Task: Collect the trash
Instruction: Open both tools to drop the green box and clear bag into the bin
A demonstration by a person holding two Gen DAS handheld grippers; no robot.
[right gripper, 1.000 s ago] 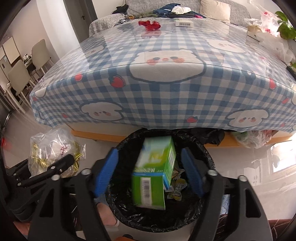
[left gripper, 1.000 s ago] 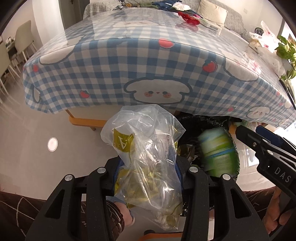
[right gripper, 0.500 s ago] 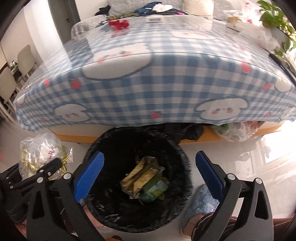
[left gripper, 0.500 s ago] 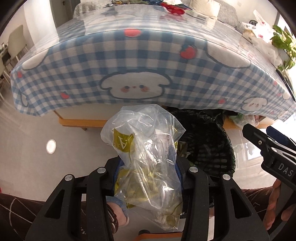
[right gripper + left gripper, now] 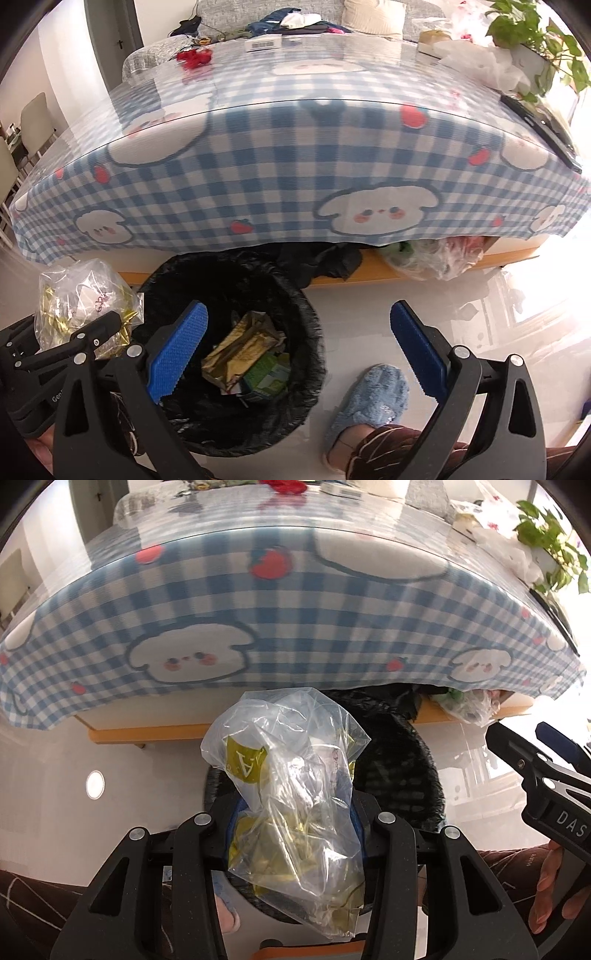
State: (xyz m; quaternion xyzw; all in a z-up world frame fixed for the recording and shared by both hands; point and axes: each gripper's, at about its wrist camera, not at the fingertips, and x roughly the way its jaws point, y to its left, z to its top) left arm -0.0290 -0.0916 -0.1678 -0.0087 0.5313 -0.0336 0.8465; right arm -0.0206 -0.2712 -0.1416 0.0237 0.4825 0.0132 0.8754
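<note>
Left gripper [image 5: 293, 821] clamps clear bag [image 5: 291, 775]; right gripper [image 5: 299, 347] empty, probably beside bin [image 5: 236, 373].

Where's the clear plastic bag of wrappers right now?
The clear bag is clamped in the left gripper, above the black-lined bin by the table's edge.

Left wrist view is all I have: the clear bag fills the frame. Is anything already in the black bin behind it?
Observer: Yes. The right wrist view looks into the black bin; a crumpled gold wrapper lies inside.
Operator: Anything else in there?
Observer: A green carton beside the wrapper.
Operator: Is the right hand-held gripper carrying something?
Observer: No. The right hand-held gripper stands wide open, with nothing between its blue pads.
</note>
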